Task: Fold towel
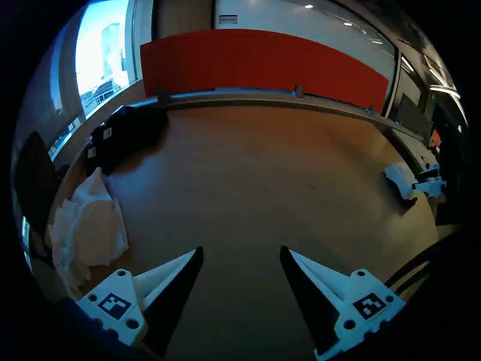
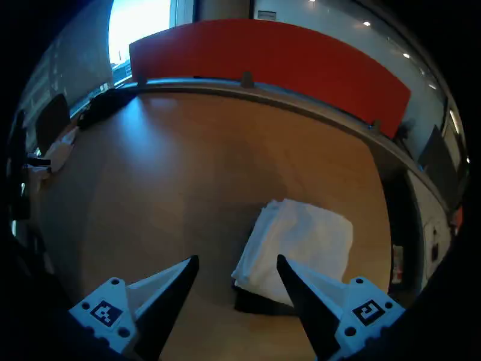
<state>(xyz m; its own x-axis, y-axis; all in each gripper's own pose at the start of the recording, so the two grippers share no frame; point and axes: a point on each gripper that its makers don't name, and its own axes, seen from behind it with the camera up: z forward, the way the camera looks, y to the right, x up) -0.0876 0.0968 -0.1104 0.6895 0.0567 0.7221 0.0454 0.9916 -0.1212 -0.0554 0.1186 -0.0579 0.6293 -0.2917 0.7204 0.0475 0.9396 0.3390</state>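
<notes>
Fingers (image 1: 174, 277) apart on left gripper (image 1: 240, 256) and right gripper (image 2: 237, 262), holding nothing.
Your folded towel (image 2: 300, 240) lies at the right's five o'clock; pinch one corner from the crumpled pile (image 1: 90, 228) at the left's eight o'clock.

1 folded towel (image 2: 299, 248); 1 cloth heap (image 1: 90, 233); 1 black bag (image 1: 129, 135).

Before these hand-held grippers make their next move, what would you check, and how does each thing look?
1. The left hand-held gripper is open and empty: ok.
2. The right hand-held gripper is open and empty: ok.
3. The folded towel lies flat on the table: ok.
4. Its near edge is tidy: cannot tell, the right finger covers part of it.
5. The crumpled towels wait near the black bag, untouched: ok.
</notes>
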